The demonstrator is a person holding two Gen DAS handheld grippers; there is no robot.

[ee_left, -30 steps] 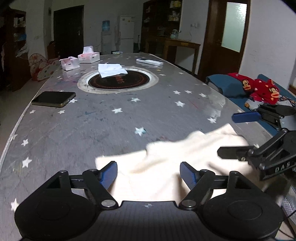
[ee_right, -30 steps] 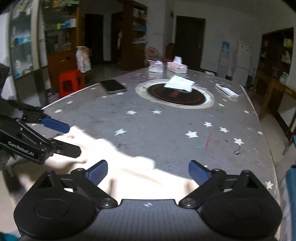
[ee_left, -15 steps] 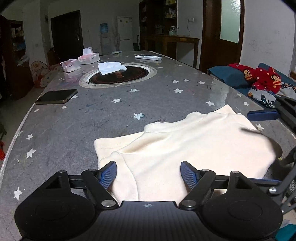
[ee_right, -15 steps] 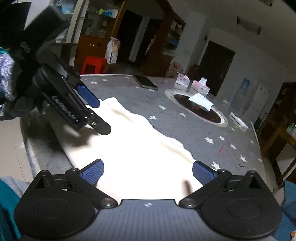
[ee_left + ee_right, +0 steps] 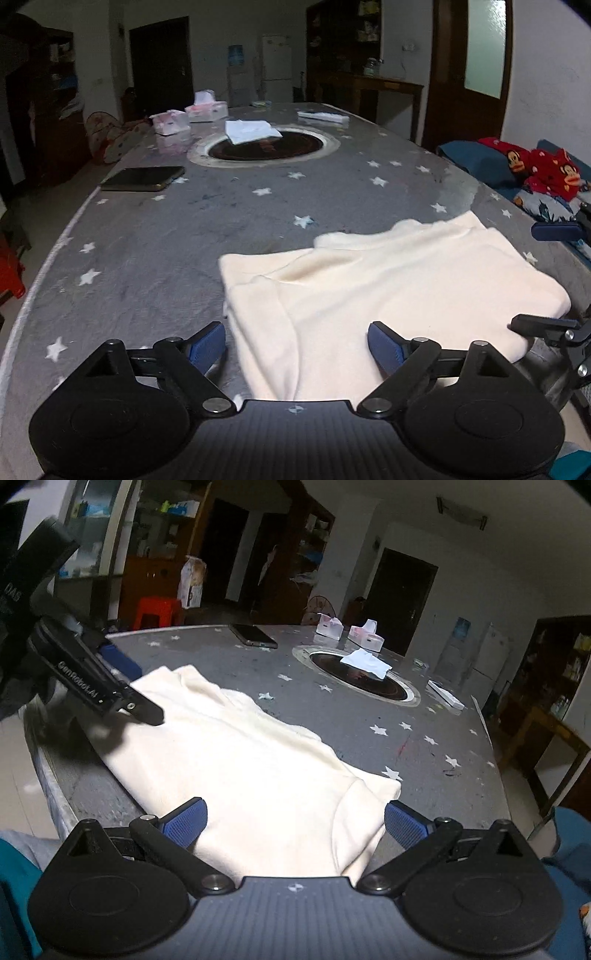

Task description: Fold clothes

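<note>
Jaws of the left gripper (image 5: 296, 343) stand apart and are opening; the near hem of the cream garment (image 5: 388, 291) lies between the blue pads, which do not press on it. Jaws of the right gripper (image 5: 295, 821) stand wide apart, at rest over the opposite end of the same garment (image 5: 236, 771), with cloth between the pads and no grip visible.

Garment: cream, soft-looking, lying mostly flat on the grey star-printed worktop (image 5: 184, 236), close to its near edge. In the left wrist view a folded-in sleeve forms a raised flap on the garment's left side; the neckline sits at its far edge. In the right wrist view a sleeve or corner lies doubled at the garment's near right corner.

The right gripper's fingers (image 5: 554, 232) show at the garment's right margin in the left wrist view, one above the cloth's far corner, one by its near corner. The left gripper (image 5: 122, 686) shows at the garment's far left corner in the right wrist view, one dark finger lying over the cloth.

Beyond the garment: a dark phone (image 5: 142, 178) to its far left, a round inset plate (image 5: 264, 147) with a white folded cloth (image 5: 249, 131) on its rim, two tissue boxes (image 5: 188, 116), and a white remote (image 5: 323, 116). Red cartoon-printed bedding (image 5: 535, 171) lies off the worktop, to the garment's right.
</note>
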